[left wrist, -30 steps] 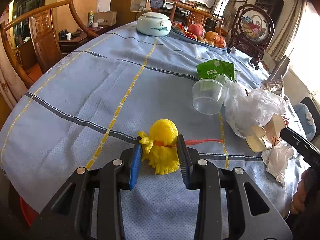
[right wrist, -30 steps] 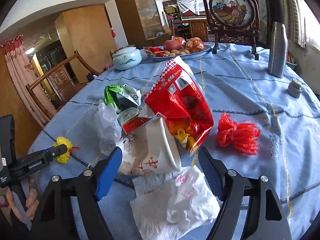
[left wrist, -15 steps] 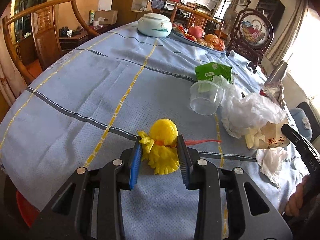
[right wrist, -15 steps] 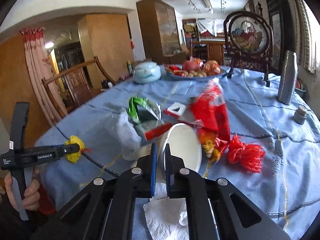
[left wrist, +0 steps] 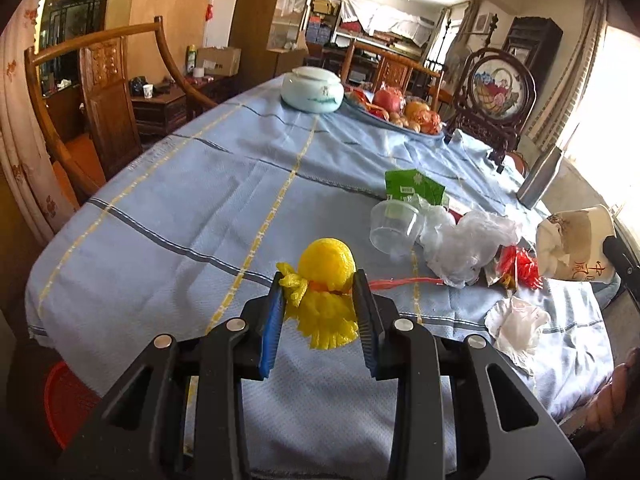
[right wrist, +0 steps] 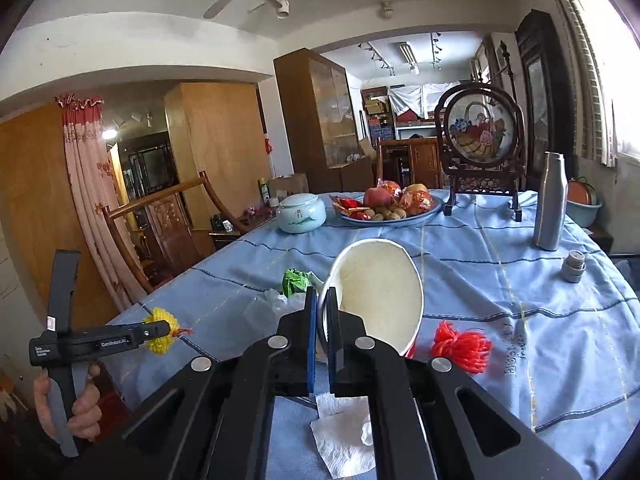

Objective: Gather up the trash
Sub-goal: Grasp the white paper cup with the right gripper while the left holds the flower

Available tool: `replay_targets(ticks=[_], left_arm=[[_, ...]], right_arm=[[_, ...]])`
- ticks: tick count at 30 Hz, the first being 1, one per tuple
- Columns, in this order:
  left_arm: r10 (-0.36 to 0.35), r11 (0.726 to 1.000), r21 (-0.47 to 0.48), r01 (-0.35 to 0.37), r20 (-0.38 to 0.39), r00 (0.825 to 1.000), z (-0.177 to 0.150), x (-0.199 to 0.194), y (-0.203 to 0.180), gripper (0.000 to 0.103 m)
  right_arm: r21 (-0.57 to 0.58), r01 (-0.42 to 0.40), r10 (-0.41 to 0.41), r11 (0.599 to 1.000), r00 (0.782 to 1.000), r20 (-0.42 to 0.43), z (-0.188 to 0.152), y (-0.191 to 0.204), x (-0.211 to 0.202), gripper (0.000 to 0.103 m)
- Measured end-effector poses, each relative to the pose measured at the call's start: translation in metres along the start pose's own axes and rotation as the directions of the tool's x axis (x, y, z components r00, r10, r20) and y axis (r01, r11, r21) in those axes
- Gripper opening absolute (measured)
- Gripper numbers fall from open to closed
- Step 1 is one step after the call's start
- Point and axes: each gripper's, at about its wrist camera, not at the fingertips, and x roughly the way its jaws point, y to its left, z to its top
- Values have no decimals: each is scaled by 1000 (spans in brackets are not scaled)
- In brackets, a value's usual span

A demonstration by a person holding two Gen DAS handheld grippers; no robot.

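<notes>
A blue cloth (left wrist: 168, 208) with yellow stripes covers the round table, in a room of dark wood cabinets, with a carved chair (left wrist: 100, 96) at its far edge. On it sit a lidded jar (left wrist: 312, 89), a fruit plate (right wrist: 390, 210), a steel flask (right wrist: 551, 200) and scattered trash (red net (right wrist: 462, 346), tissue (right wrist: 344, 438), plastic bag (left wrist: 466, 246)). The left gripper (left wrist: 320, 306), level over the cloth, clamps a yellow net (left wrist: 326, 292). The right gripper (right wrist: 322, 332), raised above the table, pinches the rim of a paper cup (right wrist: 380, 292).
</notes>
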Motion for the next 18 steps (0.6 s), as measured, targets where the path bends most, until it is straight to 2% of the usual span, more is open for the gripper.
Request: replay_targets(ticks=[7,18], left_arm=[[38,999,-32,-37,35,999,-8,-28,17,34],[119,987,-117,-109,85,989,-30,-80,60,34]], right_arm=[[10,-18,18,1000,1000,13,-2,6,-13,5],[-37,-116,116,993,993,12,-8,46,-27,5]])
